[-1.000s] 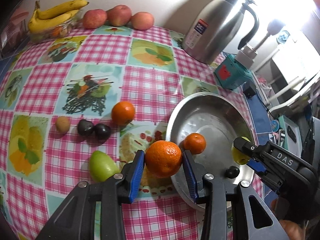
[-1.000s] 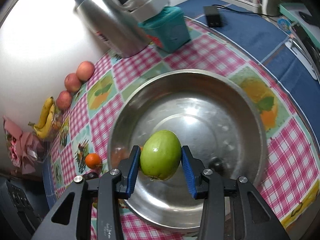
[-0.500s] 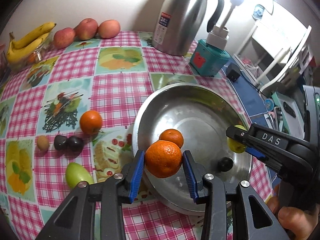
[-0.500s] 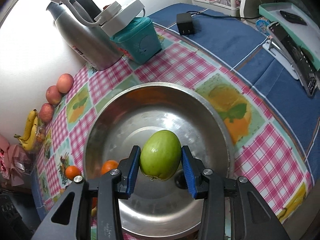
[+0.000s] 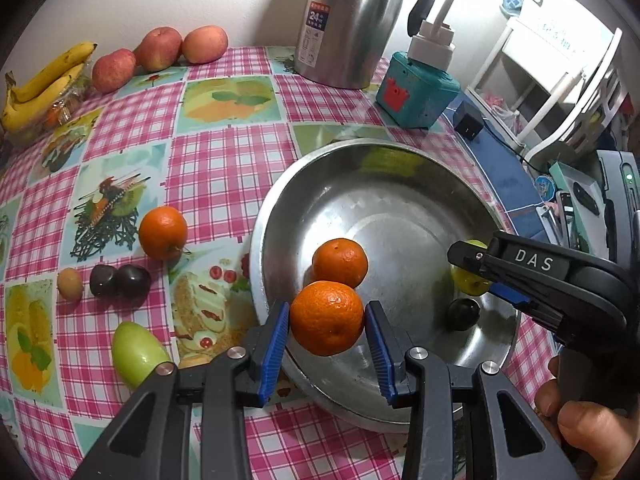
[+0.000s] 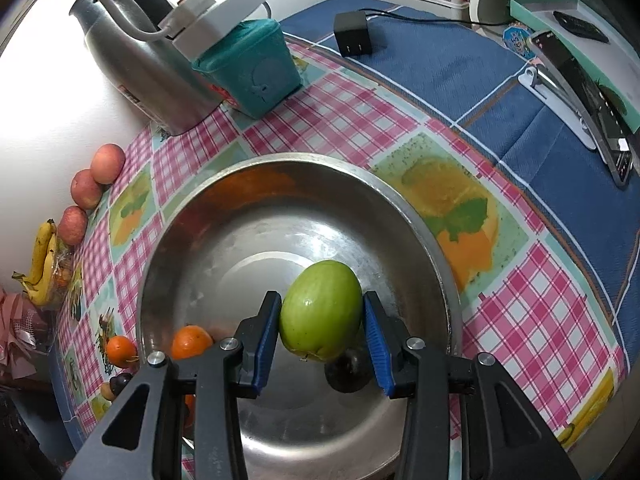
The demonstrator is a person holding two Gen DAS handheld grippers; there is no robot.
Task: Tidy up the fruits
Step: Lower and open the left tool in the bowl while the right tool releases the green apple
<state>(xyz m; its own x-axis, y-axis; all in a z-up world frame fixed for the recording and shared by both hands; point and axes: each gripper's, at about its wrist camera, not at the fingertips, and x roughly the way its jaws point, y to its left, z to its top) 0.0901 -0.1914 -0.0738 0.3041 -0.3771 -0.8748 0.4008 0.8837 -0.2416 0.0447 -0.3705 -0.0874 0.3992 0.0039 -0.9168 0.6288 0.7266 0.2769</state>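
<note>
Only two bits of readable text here. The black arm of the right tongs (image 5: 472, 276), seen from the left wrist view, has "DAS" in pale capital letters along its side. The steel thermos jug (image 5: 352, 20) at the back of the tabletop carries a label with a big "24" on it; the smaller print under that is too tiny to read.
</note>
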